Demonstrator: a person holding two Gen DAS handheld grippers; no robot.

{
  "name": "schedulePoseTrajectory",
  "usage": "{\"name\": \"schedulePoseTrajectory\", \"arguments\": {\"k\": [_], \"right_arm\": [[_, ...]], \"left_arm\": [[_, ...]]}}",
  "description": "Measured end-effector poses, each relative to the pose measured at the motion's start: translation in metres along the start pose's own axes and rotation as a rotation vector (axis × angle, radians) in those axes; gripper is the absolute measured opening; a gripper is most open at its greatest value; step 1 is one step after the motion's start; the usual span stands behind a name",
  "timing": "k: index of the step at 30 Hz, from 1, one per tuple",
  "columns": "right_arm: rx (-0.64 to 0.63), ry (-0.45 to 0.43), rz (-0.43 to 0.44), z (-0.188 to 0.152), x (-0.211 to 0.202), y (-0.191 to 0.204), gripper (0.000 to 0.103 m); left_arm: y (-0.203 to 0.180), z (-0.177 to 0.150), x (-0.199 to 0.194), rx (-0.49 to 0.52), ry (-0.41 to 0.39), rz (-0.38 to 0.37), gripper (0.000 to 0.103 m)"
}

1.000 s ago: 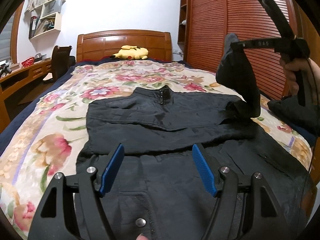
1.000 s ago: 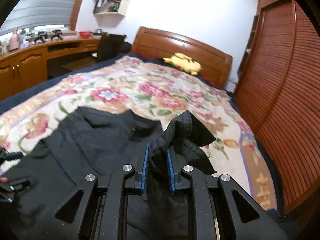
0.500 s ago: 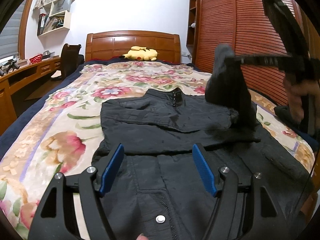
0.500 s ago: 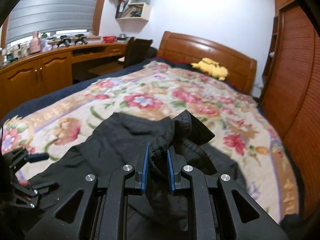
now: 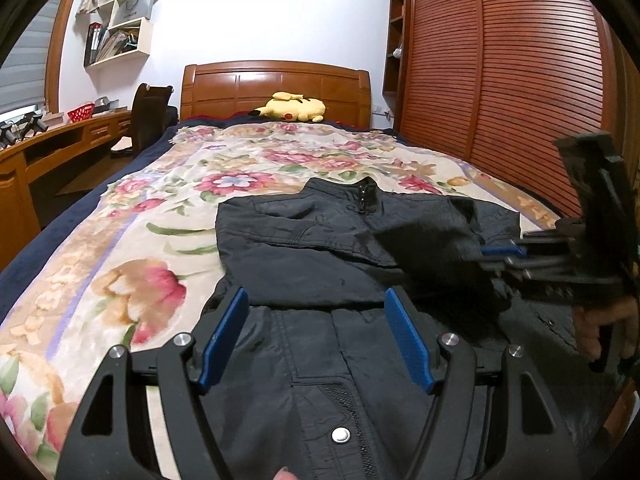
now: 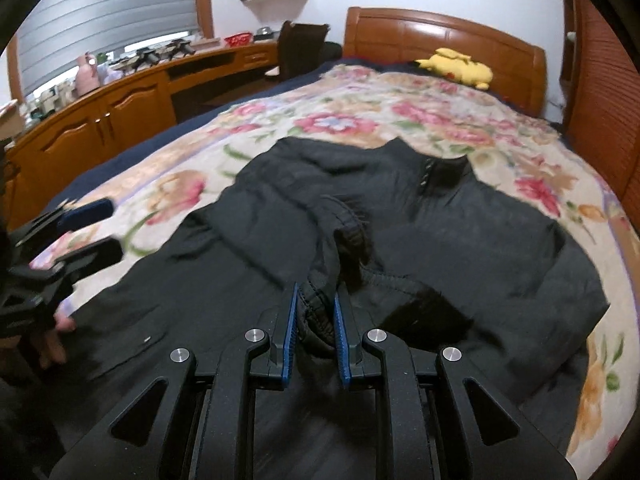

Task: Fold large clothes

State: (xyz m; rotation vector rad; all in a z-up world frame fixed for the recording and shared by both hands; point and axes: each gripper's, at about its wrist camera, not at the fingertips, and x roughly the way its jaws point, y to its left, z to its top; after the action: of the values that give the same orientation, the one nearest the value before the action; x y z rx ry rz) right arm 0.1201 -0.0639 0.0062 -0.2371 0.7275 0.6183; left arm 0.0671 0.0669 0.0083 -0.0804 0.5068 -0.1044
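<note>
Lying spread on the floral bedspread [image 5: 168,208] near the foot edge of the wooden bed, the large black zip-up jacket [image 5: 320,248] has its collar toward the headboard and one sleeve folded across its chest. The right gripper [image 6: 316,320] has the ribbed black sleeve cuff [image 6: 352,236] between its blue pads; its jaws have just been opening slightly, with the fabric between them. The left gripper [image 5: 316,340] hovers over the jacket's hem, jaws wide apart, holding nothing.
</note>
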Motion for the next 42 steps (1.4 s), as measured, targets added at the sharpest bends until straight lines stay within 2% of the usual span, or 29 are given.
{"name": "schedulePoseTrajectory", "arguments": {"k": [1,4,6,8,14,21,25,30,42], "right_arm": [[-0.009,0.005,-0.002,-0.002,-0.002,0.003,0.018],[-0.01,0.022,-0.004,-0.01,-0.009,0.008,0.03],[0.003,0.028,-0.012,-0.016,-0.014,0.007,0.052],[0.014,0.035,-0.007,-0.024,-0.019,0.006,0.06],[0.0,0.024,-0.086,-0.047,-0.035,-0.007,0.061],[0.075,0.062,-0.25,-0.081,-0.037,-0.062,0.061],[0.116,0.07,-0.311,-0.096,-0.04,-0.089,0.061],[0.188,0.067,-0.303,-0.107,-0.038,-0.11,0.061],[0.241,0.058,-0.255,-0.121,-0.031,-0.116,0.061]], "left_arm": [[0.0,0.0,0.0,0.0,0.0,0.0,0.07],[0.0,0.0,0.0,0.002,0.0,0.0,0.07],[-0.002,0.0,0.002,0.004,0.001,-0.001,0.07],[-0.005,0.0,0.004,0.008,0.004,-0.002,0.07],[-0.017,-0.003,0.011,0.035,0.019,-0.005,0.07],[-0.031,-0.005,0.028,0.045,0.066,-0.036,0.07],[-0.041,-0.005,0.043,0.058,0.106,-0.049,0.07],[-0.054,-0.005,0.065,0.083,0.167,-0.047,0.07],[-0.063,-0.019,0.112,0.079,0.343,-0.065,0.07]]}}
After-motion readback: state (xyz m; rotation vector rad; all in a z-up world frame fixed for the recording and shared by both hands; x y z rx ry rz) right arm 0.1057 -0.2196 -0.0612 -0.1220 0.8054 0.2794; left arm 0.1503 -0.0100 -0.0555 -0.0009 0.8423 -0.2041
